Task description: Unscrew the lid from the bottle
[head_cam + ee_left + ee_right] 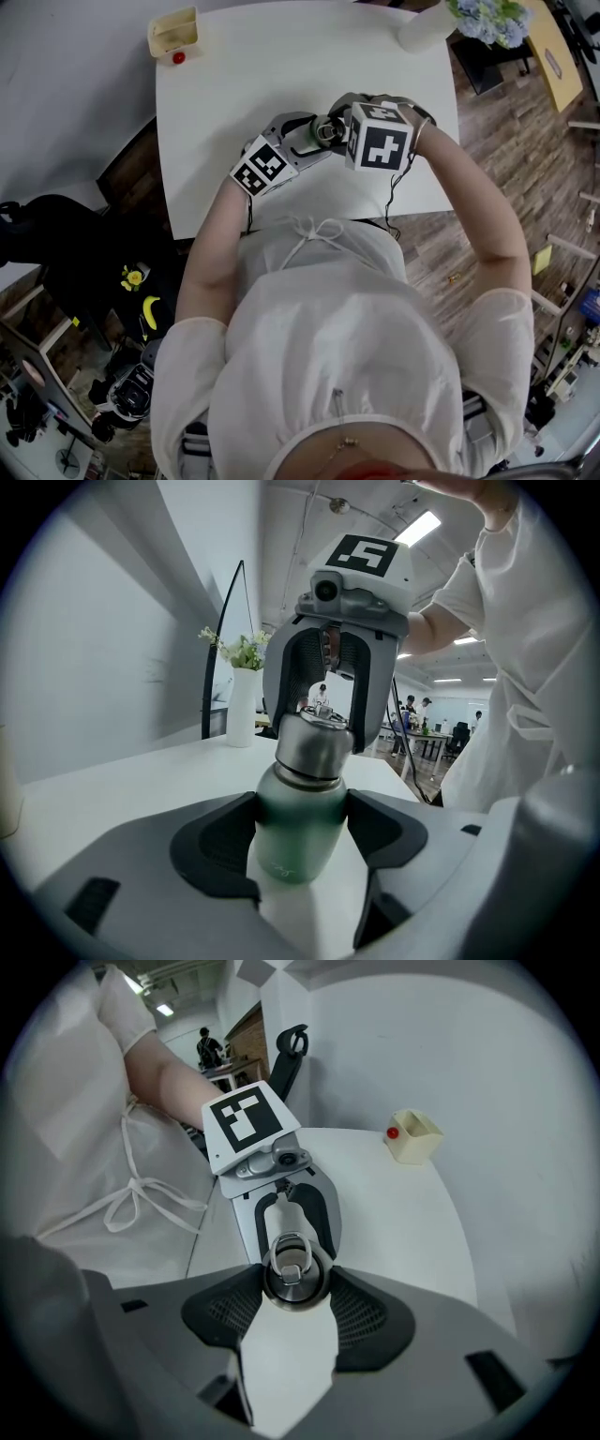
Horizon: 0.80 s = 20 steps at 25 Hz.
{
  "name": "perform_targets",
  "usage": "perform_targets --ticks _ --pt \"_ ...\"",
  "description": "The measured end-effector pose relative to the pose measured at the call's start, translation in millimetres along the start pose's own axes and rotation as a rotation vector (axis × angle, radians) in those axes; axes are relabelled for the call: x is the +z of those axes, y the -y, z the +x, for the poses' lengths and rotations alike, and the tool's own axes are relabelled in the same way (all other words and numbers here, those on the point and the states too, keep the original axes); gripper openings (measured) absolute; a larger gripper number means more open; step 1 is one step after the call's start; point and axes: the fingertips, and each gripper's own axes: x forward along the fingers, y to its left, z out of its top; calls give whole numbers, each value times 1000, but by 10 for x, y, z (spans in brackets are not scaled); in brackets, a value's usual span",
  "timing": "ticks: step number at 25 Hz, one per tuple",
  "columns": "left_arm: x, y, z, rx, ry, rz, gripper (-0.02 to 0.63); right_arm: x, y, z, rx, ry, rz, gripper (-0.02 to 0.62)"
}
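Observation:
A small green metal bottle stands upright on the white table, close to its near edge. My left gripper comes in from the side and is shut on the bottle's body, with a pad on each flank. The steel lid, with a ring handle on top, sits on the bottle's neck. My right gripper points steeply down over it, its pads against both sides of the lid. In the head view the two grippers meet over the lid.
A small beige box with a red ball beside it sits at the table's far left corner. A white vase of flowers stands at the far right corner. The table's near edge lies just below the grippers.

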Motion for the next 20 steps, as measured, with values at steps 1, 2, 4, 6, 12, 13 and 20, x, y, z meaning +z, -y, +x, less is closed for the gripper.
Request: perform_targets --ticks 1,2,4,6,12,13,20 --pt "0 0 -9 -3 0 1 324 16 -10 -6 -6 -5 -39 236" --pt "0 1 -20 -9 1 0 322 31 -19 -16 -13 -10 -80 235" --pt "2 12 -27 -26 0 -2 322 42 -43 -42 -17 -30 -151 235" --pt "4 20 -10 -36 -9 2 322 35 -77 -76 4 -48 -175 235" --pt "-6 30 -3 -37 -20 -15 322 -17 -74 -213 19 -18 -89 236" --pt "-1 30 -1 -34 -21 -15 322 -37 -47 -246 9 -4 -61 236" --pt "27 53 6 -4 -31 -13 323 -449 107 -341 -65 38 159 238"
